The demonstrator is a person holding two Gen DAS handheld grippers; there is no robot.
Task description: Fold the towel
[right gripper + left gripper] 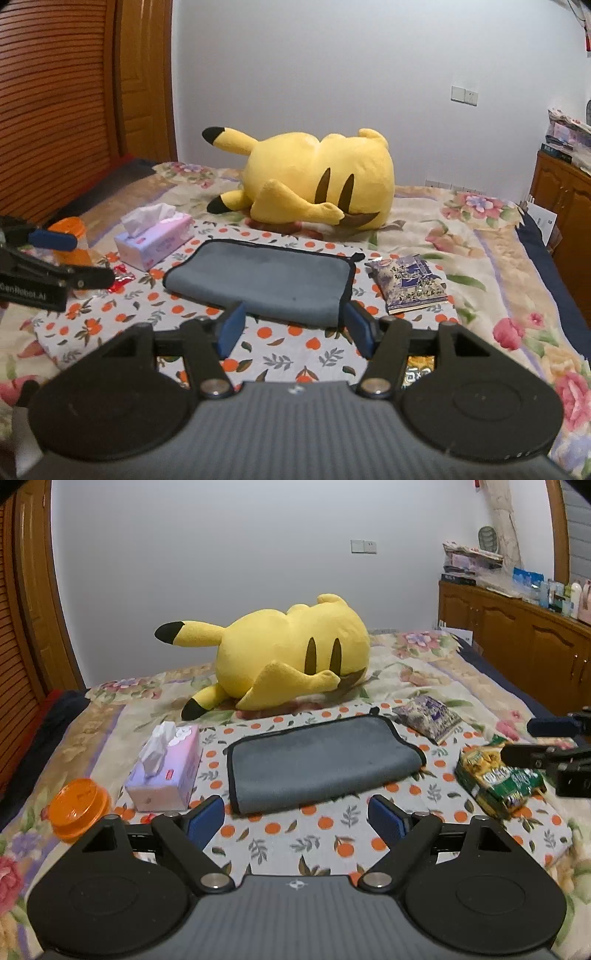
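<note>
The grey towel is lying on the bed, apparently folded once already. The left hand-held gripper and right hand-held gripper are hovering released, grasping nothing; further folds may remain.

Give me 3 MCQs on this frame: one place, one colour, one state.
1. The tissue box lies where from the towel in the left wrist view?
A) left B) right C) on top
2. Towel colour?
A) red B) grey with black edging C) white
3. Left gripper and right gripper?
A) both open B) both shut on the towel C) one shut

A: the box sits left of the towel, apart from it.
B: grey cloth, dark trim.
A: blue pads stand apart on each gripper, nothing between them.
</note>
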